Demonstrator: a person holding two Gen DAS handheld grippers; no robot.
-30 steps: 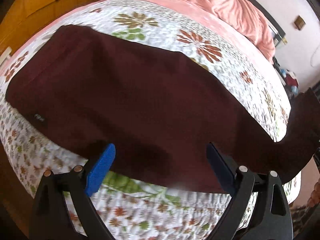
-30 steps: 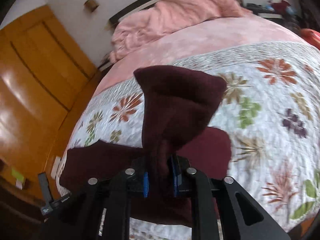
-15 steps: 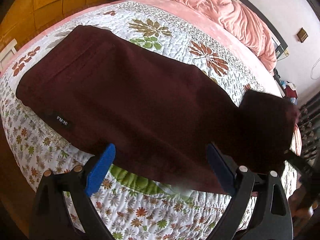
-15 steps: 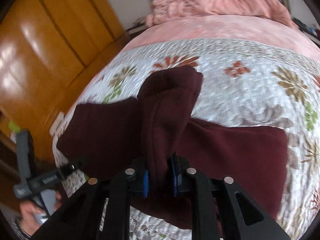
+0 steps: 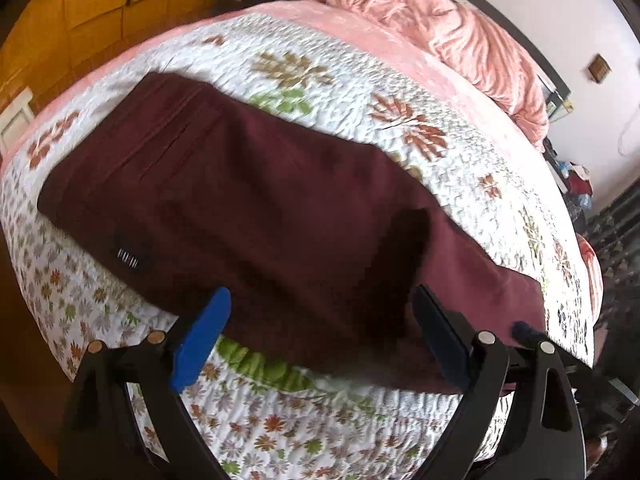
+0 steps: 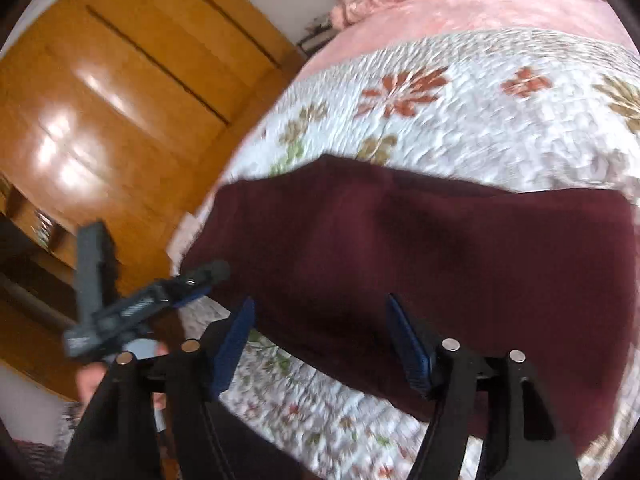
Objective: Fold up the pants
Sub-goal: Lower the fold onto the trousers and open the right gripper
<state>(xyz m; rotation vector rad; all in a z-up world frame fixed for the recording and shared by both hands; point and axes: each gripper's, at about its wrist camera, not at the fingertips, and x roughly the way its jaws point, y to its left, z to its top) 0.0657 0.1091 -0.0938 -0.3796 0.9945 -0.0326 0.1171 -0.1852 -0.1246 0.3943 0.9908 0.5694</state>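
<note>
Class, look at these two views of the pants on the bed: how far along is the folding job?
Done: the dark red pants lie doubled over on the flowered quilt, one layer on another. In hand: the right hand-held gripper is opening, no cloth pressed between its pads; the left hand-held gripper hangs open above the near edge. Left: probably another fold to shorten the long bundle.

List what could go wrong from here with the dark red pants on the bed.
1. The dark red fabric pants lie along the near edge of the floral quilted bedspread; a tug toward the edge could slide them off.
2. The right tool is opening just above the folded-over leg end, nothing pinched; the fold looks uneven and may spring back.
3. The open left tool hovers close and could snag the cloth.
</note>
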